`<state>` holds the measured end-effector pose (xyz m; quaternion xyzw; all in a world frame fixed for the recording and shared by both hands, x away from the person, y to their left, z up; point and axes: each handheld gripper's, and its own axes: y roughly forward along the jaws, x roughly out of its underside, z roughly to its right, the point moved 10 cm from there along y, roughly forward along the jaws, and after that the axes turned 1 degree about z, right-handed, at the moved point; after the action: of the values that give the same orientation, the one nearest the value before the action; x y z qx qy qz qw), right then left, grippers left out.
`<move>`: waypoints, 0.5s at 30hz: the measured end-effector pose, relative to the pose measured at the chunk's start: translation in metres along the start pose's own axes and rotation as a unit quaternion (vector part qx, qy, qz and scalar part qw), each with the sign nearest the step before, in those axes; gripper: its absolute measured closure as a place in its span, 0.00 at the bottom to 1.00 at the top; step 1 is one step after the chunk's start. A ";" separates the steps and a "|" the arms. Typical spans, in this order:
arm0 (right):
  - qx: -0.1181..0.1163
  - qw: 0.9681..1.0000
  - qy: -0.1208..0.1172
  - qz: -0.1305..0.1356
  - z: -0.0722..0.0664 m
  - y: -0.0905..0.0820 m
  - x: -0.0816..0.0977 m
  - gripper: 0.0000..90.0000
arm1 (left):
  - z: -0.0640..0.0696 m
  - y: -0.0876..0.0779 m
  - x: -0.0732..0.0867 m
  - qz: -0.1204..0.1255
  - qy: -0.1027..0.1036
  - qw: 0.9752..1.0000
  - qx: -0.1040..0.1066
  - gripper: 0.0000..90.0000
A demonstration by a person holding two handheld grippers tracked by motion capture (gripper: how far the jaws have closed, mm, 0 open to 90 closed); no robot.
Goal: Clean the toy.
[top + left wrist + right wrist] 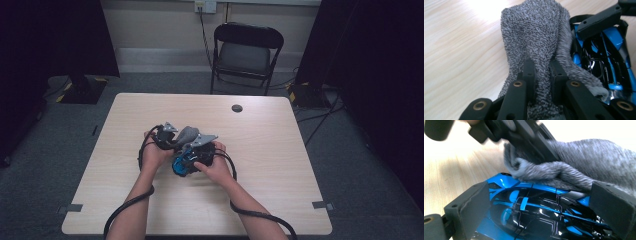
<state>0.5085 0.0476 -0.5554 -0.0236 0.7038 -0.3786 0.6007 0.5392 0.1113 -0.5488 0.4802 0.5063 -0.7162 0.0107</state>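
At mid-frame we are pinching the cloth [536, 42] in the left gripper [543, 72] jaws, draping it on the car [534, 212] (blue and black), which our right gripper [536, 205] jaws are clamping over the surface [280, 150].

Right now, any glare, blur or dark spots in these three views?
High view: sharp, evenly lit table, with dark room edges. Left gripper view: blown-out glare on the wood at top, grey cloth crisp. Right gripper view: left tool up close is blurred, background overexposed, with glossy highlights on the blue toy car.
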 end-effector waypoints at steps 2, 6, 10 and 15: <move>0.000 1.000 0.000 0.002 0.000 0.000 0.000 0.03 | 0.003 0.005 0.000 0.001 -0.002 1.000 0.001 0.84; 0.001 1.000 0.001 0.004 0.001 0.000 0.000 0.03 | 0.004 0.007 0.000 -0.004 -0.001 1.000 -0.001 0.85; 0.001 1.000 0.001 0.005 0.001 0.000 0.000 0.03 | 0.005 0.007 0.001 -0.014 0.011 1.000 -0.004 0.87; 0.000 1.000 0.000 0.006 0.001 0.000 0.000 0.03 | 0.006 0.004 0.003 -0.020 0.019 1.000 0.000 0.88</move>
<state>0.5091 0.0471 -0.5555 -0.0195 0.7041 -0.3750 0.6027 0.5359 0.1060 -0.5536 0.4834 0.5160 -0.7071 -0.0126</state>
